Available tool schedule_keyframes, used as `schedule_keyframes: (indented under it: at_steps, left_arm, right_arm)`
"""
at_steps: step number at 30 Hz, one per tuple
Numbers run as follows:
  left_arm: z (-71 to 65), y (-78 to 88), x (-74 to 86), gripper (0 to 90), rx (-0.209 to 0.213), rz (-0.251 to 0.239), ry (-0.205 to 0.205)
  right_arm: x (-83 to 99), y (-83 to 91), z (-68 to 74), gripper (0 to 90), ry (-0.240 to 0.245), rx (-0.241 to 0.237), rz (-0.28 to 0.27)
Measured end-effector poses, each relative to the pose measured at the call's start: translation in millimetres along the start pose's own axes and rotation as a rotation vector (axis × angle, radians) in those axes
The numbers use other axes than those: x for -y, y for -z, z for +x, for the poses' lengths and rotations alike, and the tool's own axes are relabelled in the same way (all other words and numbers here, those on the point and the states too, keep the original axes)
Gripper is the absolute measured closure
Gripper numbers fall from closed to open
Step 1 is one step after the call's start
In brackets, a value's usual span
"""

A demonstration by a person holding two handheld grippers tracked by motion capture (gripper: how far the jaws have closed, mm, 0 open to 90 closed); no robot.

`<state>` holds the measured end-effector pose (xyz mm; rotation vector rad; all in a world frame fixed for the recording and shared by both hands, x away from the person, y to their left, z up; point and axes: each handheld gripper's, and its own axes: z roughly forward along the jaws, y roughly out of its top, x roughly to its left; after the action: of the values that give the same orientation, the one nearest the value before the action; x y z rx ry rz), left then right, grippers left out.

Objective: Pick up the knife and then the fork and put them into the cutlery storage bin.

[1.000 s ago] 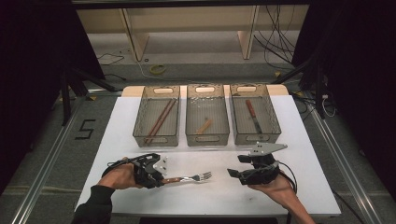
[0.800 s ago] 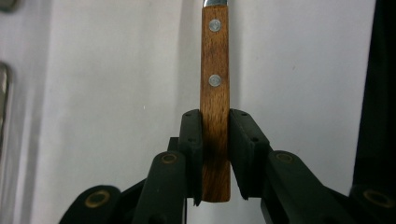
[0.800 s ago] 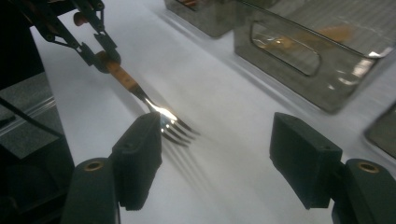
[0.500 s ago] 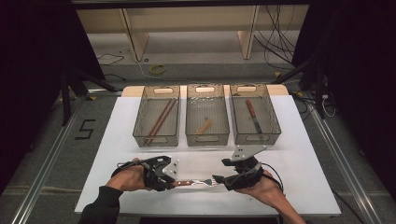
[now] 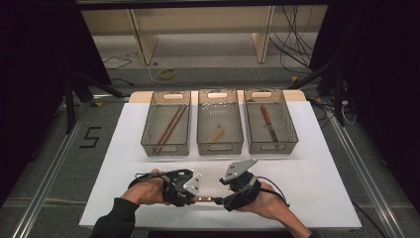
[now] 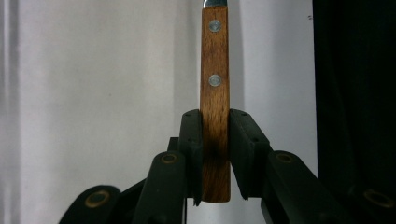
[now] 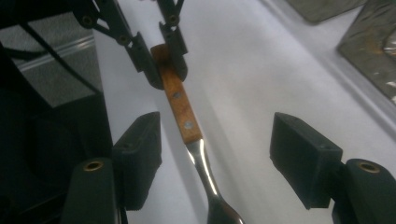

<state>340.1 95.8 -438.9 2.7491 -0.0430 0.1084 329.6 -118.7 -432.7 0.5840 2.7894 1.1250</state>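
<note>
A fork with a riveted wooden handle [image 6: 215, 88] is held level just above the white table [image 5: 317, 188] near its front edge. My left gripper [image 6: 215, 119] is shut on the handle's end, and in the high view it [image 5: 189, 198] points right. The right gripper [image 7: 217, 149] faces it with jaws wide open. The handle [image 7: 180, 105] and the steel neck [image 7: 205, 170] run between those jaws, nearer the left pad, which does not touch them. In the high view the right gripper [image 5: 224, 201] covers the fork's head, and a short piece of handle [image 5: 203, 199] shows between the two grippers.
Three clear bins stand in a row behind the grippers. The left bin [image 5: 147, 124] holds chopsticks [image 5: 171, 126], the middle bin [image 5: 220, 148] a small wooden piece [image 5: 216, 134], the right bin [image 5: 293, 126] a wooden-handled knife [image 5: 268, 124]. Cables trail from both grippers.
The two hands have come together: the left one carried the fork to the right, the right one moved left until its open jaws stand around the fork's head end.
</note>
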Motion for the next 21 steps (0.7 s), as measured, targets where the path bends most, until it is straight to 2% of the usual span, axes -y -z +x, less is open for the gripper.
schedule_keyframes:
  at_steps: [10,16,21]
  left_arm:
    - [-3.1,-0.6,-8.6,75.2,0.008,0.000,-0.025]
    - [-6.1,0.1,-14.4,75.2,0.003,-0.005,-0.042]
    - [-7.4,0.4,-17.8,75.2,0.002,0.002,-0.060]
  right_arm:
    - [-1.8,-16.6,7.8,40.5,0.045,-0.026,0.085]
    - [-1.7,-23.2,11.0,47.8,0.067,-0.048,0.130]
    - [-1.4,-25.0,12.7,56.2,0.073,-0.066,0.144]
